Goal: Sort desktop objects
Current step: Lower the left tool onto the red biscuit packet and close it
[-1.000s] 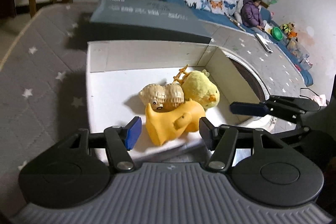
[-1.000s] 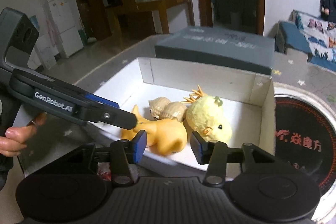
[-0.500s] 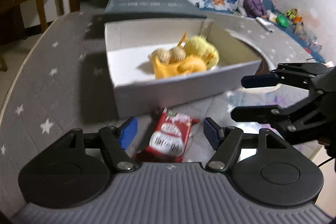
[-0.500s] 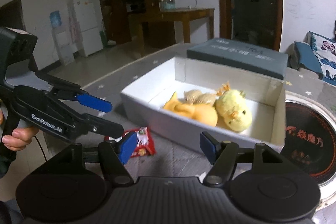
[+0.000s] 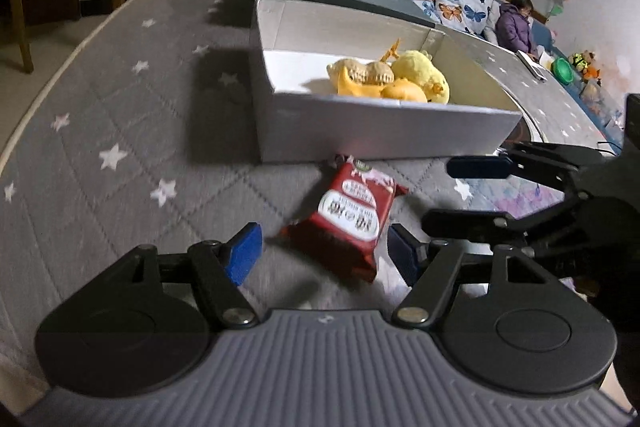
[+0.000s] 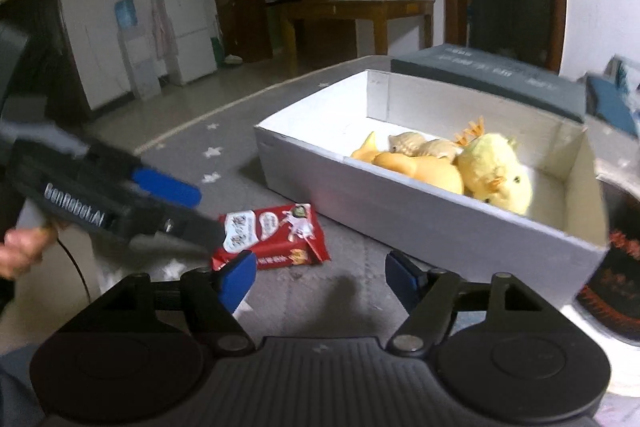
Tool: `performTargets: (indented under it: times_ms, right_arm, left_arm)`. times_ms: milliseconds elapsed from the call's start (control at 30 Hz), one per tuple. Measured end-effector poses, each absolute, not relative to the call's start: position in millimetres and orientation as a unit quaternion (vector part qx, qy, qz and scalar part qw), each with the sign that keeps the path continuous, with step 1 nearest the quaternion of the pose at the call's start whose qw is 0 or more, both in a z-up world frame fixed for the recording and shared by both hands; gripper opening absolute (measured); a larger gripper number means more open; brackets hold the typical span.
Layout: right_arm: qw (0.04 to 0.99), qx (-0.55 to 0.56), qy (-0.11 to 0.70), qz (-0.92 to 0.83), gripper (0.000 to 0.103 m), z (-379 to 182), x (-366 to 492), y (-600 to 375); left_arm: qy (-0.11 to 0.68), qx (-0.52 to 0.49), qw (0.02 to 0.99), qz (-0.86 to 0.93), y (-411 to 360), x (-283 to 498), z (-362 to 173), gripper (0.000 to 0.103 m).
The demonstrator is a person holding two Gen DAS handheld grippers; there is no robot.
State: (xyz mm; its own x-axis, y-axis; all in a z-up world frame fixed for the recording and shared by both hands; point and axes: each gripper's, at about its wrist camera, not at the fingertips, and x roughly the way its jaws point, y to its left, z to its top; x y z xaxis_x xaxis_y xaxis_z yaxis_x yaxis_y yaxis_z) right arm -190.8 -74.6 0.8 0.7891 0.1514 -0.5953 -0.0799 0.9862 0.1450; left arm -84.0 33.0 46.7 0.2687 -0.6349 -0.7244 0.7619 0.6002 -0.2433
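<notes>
1. Left tongs (image 5: 322, 253): released, jaws either side of the red snack packet (image 5: 347, 217), low centre of frame, not pressing it.
2. Right tongs (image 6: 320, 277): jaws opening, nothing between.
3. White box (image 6: 420, 223), right of centre: yellow chick (image 6: 496, 177), orange duck (image 6: 420, 169) inside.
4. Grey starred worktop (image 5: 120, 115).

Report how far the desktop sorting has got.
Done: the yellow plush chick, orange rubber duck and tan peanut-shaped toy lie in the white cardboard box. In hand: nothing; the left gripper, jaws open, frames the red snack packet lying on the grey star-patterned cloth, while the right gripper is opening, empty. Left: the packet.
</notes>
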Motion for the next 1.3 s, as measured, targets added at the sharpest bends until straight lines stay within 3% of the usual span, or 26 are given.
performTargets:
  times_ms: [200,267,533,1300]
  right_arm:
    - [0.937,0.069,0.323,0.116,0.075,-10.5,-179.7,-74.7]
    - [0.936,0.064,0.321,0.129,0.084,-12.6,-180.5,-72.6]
    - [0.938,0.013,0.316,0.144,0.092,-13.7,-175.2,-59.0]
    - [0.938,-0.032,0.314,0.141,0.091,-30.1,-171.6,-34.0]
  left_arm:
    - [0.438,0.051,0.786,-0.433,37.3,-72.4,39.6,0.069]
    - [0.445,0.043,0.781,-0.436,36.8,-70.7,39.2,0.069]
    - [0.466,0.032,0.778,-0.421,27.5,-71.2,35.0,0.068]
    - [0.473,0.041,0.772,-0.422,5.8,-77.9,34.2,0.067]
